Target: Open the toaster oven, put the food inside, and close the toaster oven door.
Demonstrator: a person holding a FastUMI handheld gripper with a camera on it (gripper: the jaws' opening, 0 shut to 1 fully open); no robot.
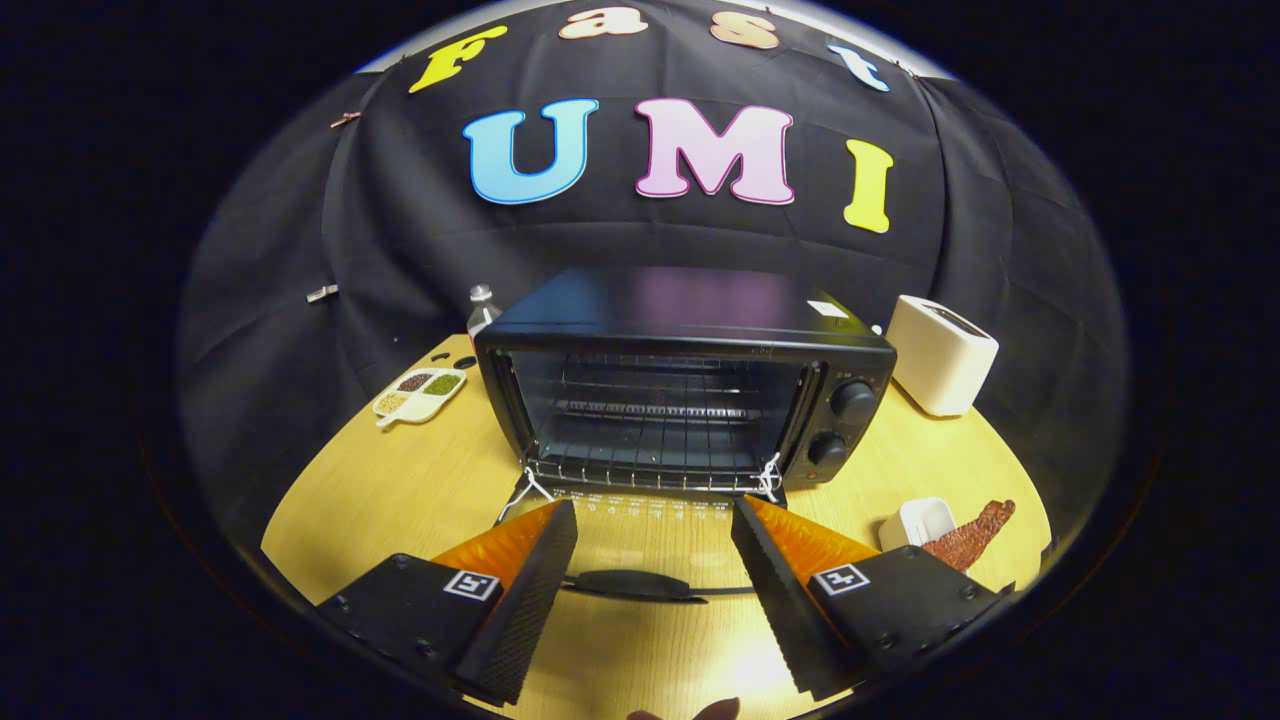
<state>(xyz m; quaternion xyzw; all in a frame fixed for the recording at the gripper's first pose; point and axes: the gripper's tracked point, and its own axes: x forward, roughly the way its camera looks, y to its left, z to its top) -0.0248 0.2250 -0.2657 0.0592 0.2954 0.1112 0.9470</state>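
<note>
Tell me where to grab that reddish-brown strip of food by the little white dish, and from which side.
Probably grip the food strip across its narrow middle, coming from above. It lies flat on the table, its near end against the white dish, so the far half is freer. The gripper is open over the lowered oven door.

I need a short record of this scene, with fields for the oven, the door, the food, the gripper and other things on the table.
oven: black toaster oven on the wooden table, inside shows a wire rack, no food
door: glass door folded down flat, its handle between the fingers
food: reddish-brown strip beside a small white dish, right of the oven
gripper: gripper open, holding nothing
other: white toaster; divided tray with grains; bottle behind the oven
</note>
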